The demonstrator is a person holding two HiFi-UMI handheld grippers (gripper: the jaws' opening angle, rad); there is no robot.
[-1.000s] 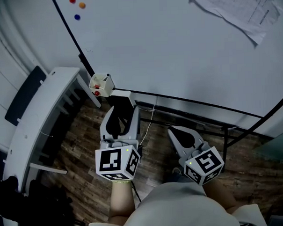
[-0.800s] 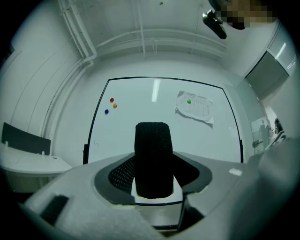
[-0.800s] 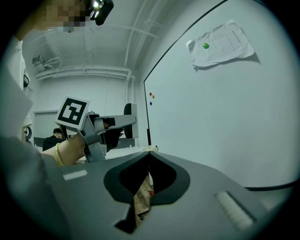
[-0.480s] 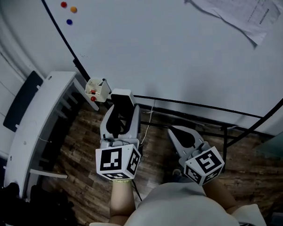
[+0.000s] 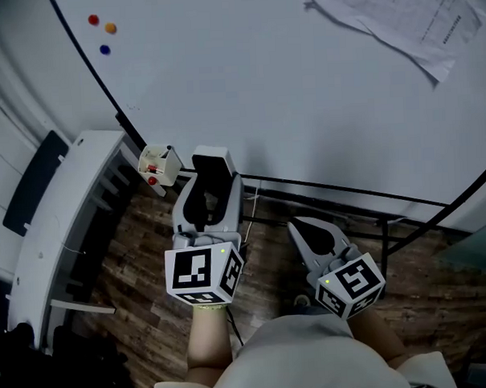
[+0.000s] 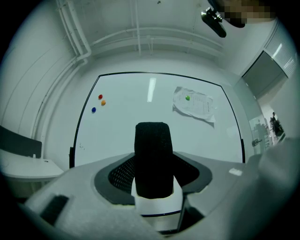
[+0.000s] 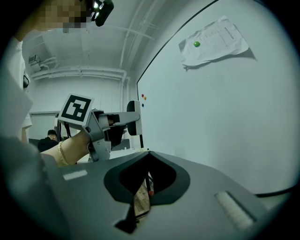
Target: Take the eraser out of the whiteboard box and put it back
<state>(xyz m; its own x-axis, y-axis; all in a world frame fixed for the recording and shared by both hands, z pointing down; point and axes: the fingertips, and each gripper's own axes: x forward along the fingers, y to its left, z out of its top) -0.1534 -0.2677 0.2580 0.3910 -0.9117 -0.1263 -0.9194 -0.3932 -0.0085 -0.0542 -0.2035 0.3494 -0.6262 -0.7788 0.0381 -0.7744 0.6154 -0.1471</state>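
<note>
My left gripper (image 5: 211, 176) is shut on the eraser (image 5: 212, 165), a white block with a black felt face. It holds it just right of the small whiteboard box (image 5: 156, 163), apart from it. The box hangs at the board's lower left corner with red-capped things inside. In the left gripper view the eraser (image 6: 153, 161) stands upright between the jaws of the left gripper (image 6: 153, 190), facing the whiteboard (image 6: 140, 126). My right gripper (image 5: 297, 225) hangs lower to the right, shut with nothing in it. In the right gripper view the right gripper (image 7: 146, 153) sees the left gripper (image 7: 119, 123) beside the board.
The whiteboard (image 5: 287, 91) carries three small magnets (image 5: 101, 30) and a pinned paper sheet (image 5: 396, 18). Its black stand frame (image 5: 381, 223) runs along the wooden floor (image 5: 141, 258). A white table (image 5: 59, 213) with a dark chair back stands at the left.
The left gripper has carried the eraser rightward, and the gap to the whiteboard box has widened. The right gripper has drifted the same way. Both grips look unchanged.
</note>
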